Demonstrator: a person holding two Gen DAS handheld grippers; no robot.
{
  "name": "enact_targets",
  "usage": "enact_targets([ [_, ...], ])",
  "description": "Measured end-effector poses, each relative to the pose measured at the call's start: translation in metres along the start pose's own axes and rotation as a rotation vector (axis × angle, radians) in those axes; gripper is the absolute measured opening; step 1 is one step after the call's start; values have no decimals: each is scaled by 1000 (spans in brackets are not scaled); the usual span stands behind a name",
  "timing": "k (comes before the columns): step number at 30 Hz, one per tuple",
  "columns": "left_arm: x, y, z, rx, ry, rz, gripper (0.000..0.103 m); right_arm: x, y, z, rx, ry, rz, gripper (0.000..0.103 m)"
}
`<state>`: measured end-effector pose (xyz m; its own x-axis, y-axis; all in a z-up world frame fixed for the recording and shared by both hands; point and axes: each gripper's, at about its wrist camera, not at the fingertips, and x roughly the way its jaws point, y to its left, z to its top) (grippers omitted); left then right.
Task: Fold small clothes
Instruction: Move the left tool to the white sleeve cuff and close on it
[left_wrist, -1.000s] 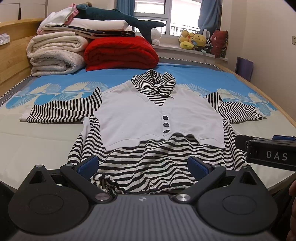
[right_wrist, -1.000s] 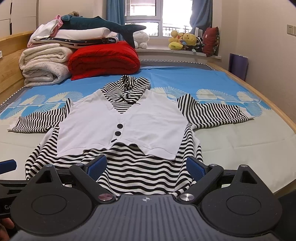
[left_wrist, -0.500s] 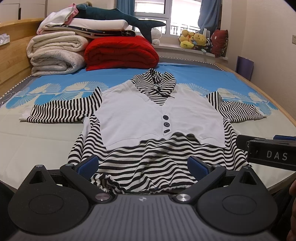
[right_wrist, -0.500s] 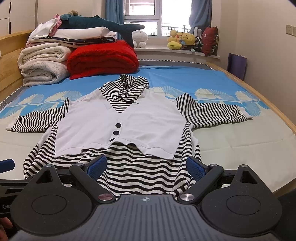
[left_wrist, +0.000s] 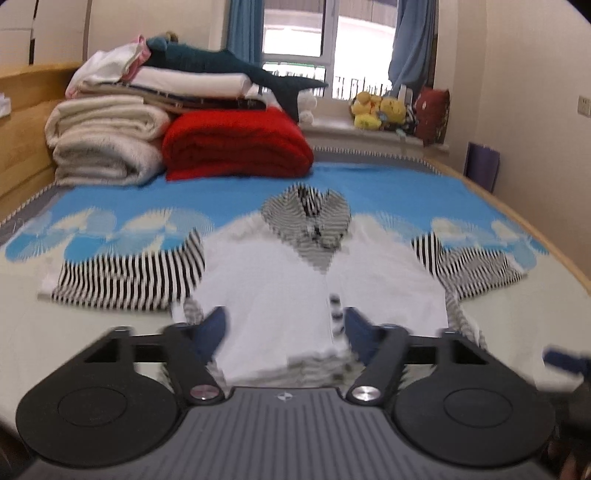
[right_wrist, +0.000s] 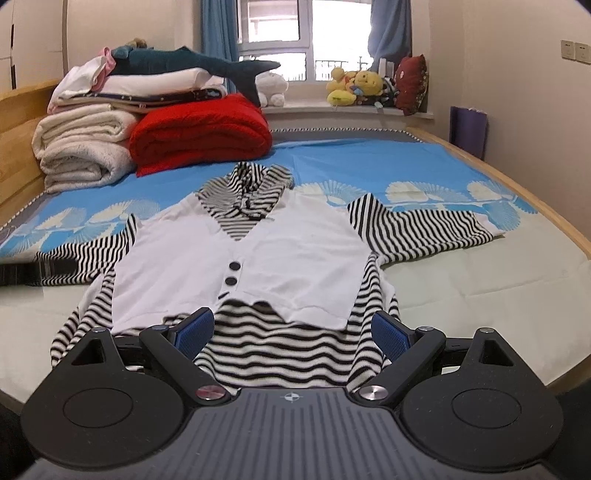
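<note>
A small black-and-white striped top with a white vest front (right_wrist: 295, 251) lies flat and face up on the bed, sleeves spread to both sides. In the blurred left wrist view it (left_wrist: 280, 280) fills the middle. My left gripper (left_wrist: 284, 328) is open and empty over the vest's lower part. My right gripper (right_wrist: 293, 330) is open and empty over the striped hem. Two black buttons (right_wrist: 233, 273) sit on the vest's middle.
The bed has a blue patterned sheet (right_wrist: 369, 166) and a wooden rim (right_wrist: 517, 192). Folded white blankets (right_wrist: 85, 147) and a red blanket (right_wrist: 199, 133) are stacked at the far left. Plush toys (right_wrist: 354, 86) sit on the window sill.
Both grippers have moved forward over the garment, the left one fast enough to blur its view. The garment has not moved. Both stay open.
</note>
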<state>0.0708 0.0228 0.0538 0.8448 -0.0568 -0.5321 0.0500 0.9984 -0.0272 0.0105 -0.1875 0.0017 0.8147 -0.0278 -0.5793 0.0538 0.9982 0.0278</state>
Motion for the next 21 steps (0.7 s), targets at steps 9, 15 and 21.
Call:
enact_targets([
  [9,92,71,95,-13,-109,59,22,-1,-6,16,37,-81,9,73],
  [15,168,153,106,-33,-92,148,22,11,11,81,-90,-161,45,74],
  [21,229,261,51,-238,65,265,22,75,47,164,-132,-210,153,74],
])
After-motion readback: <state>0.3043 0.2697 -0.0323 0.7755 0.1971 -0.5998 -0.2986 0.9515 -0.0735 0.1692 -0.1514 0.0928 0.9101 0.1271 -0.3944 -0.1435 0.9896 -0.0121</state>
